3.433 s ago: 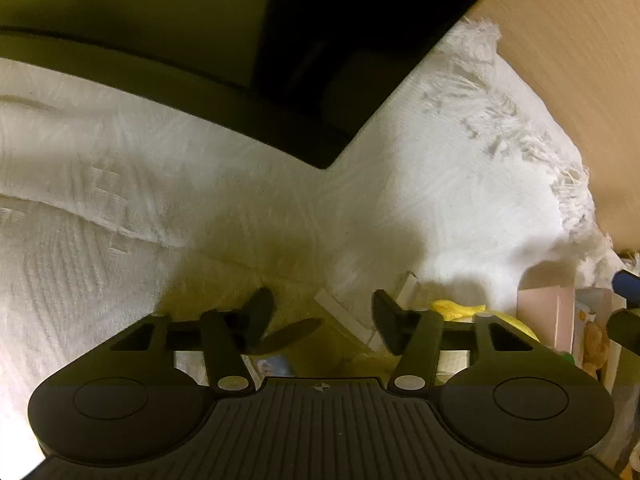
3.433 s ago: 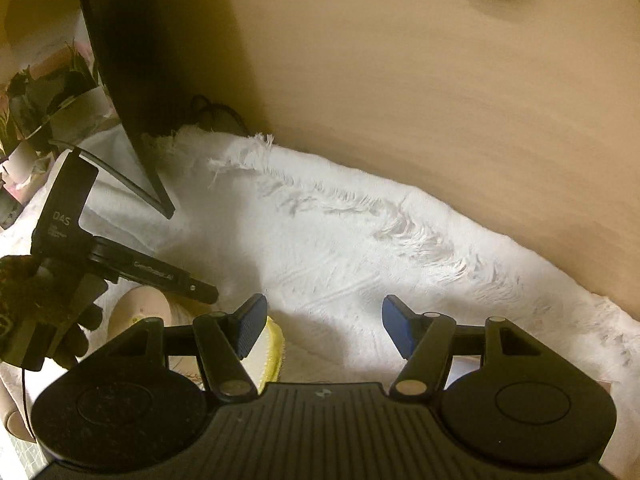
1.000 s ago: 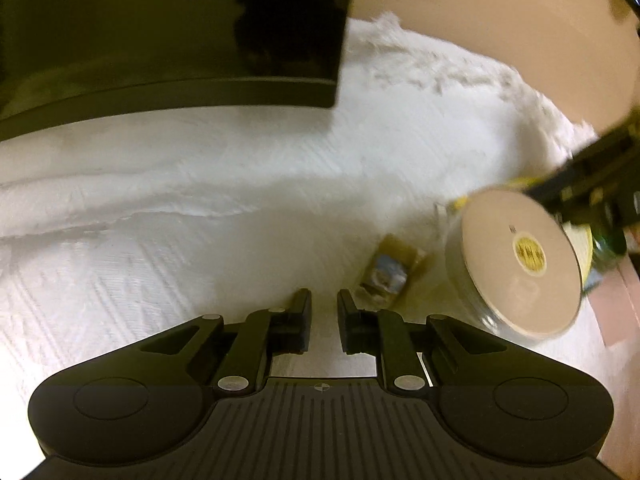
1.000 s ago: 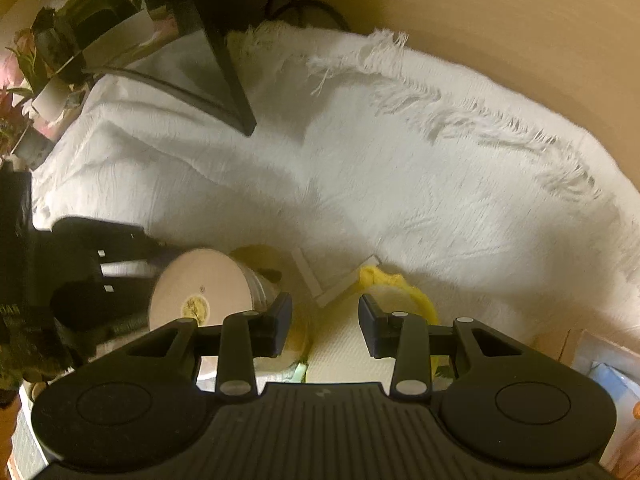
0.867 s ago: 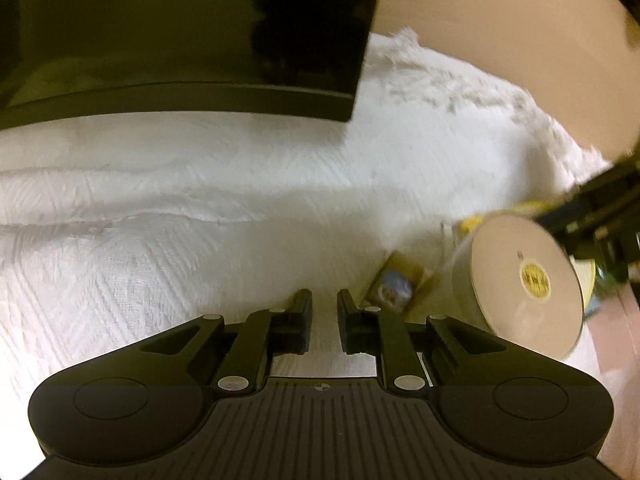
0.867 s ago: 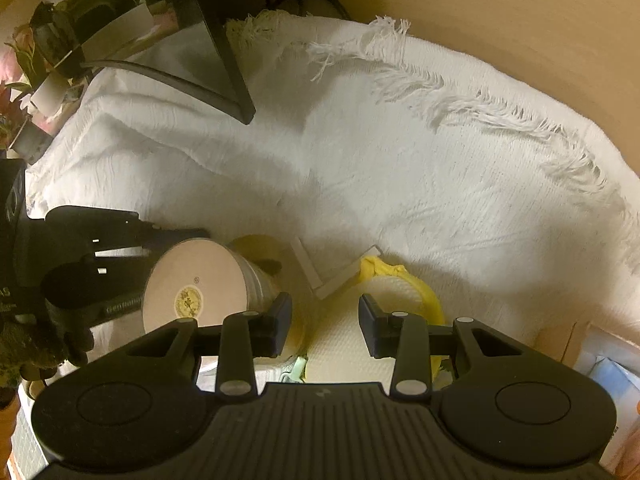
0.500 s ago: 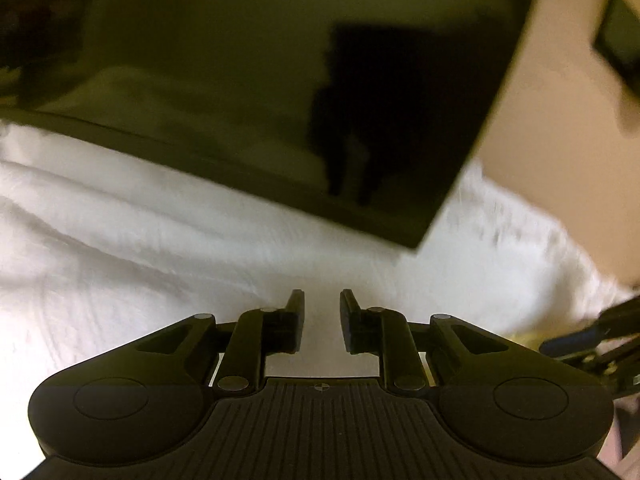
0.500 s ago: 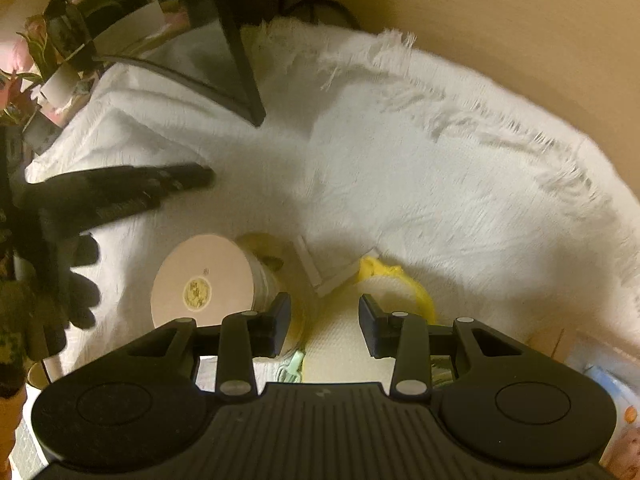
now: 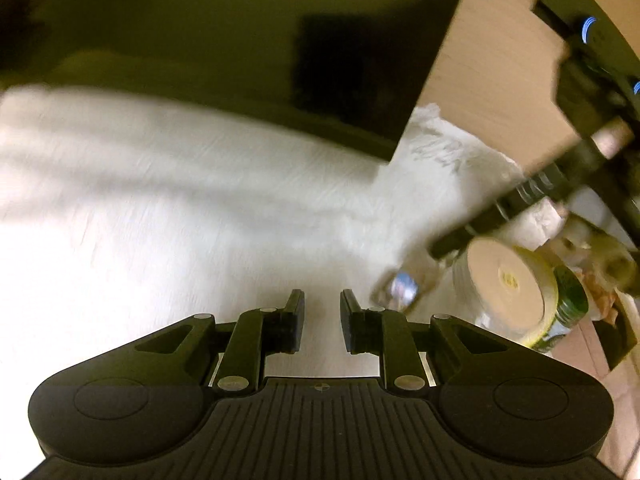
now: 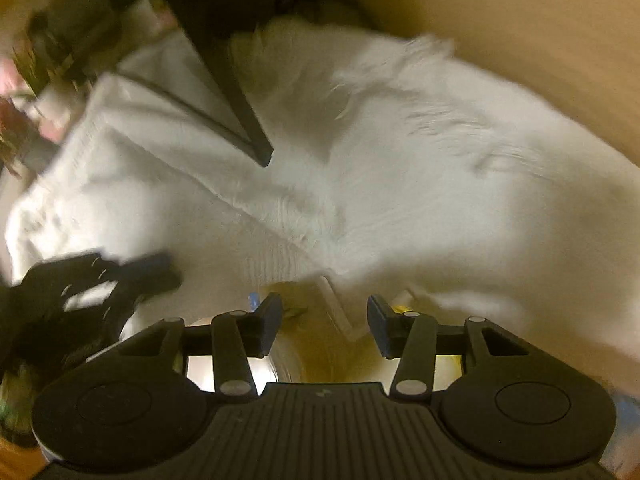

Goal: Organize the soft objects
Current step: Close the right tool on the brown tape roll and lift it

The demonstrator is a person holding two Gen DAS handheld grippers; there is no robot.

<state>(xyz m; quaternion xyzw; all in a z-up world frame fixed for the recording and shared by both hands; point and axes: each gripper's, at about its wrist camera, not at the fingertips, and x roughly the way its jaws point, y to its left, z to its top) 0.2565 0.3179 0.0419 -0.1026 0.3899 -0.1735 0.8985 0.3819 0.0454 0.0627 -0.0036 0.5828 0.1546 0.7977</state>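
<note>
Left gripper [image 9: 322, 326] over the white blanket [image 9: 180, 208], narrowly parted with nothing between the 2 fingers. Right gripper [image 10: 324, 326] wider apart, also empty, above a round-lidded container [image 9: 506, 284] lying on that blanket near a small packet [image 9: 402, 290]. Both views blurred.

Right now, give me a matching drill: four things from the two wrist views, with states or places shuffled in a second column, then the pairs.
Things:
1. left gripper
2. right gripper
3. white blanket
4. round tan lid

States or places:
A. spread under both grippers, fringed along the far edge
B. fingers wide apart, nothing between them
C. on a tub, right of the left gripper
D. fingers close together with a narrow gap, holding nothing

Pairs: 1-D, 2-B, 3-A, 4-C
</note>
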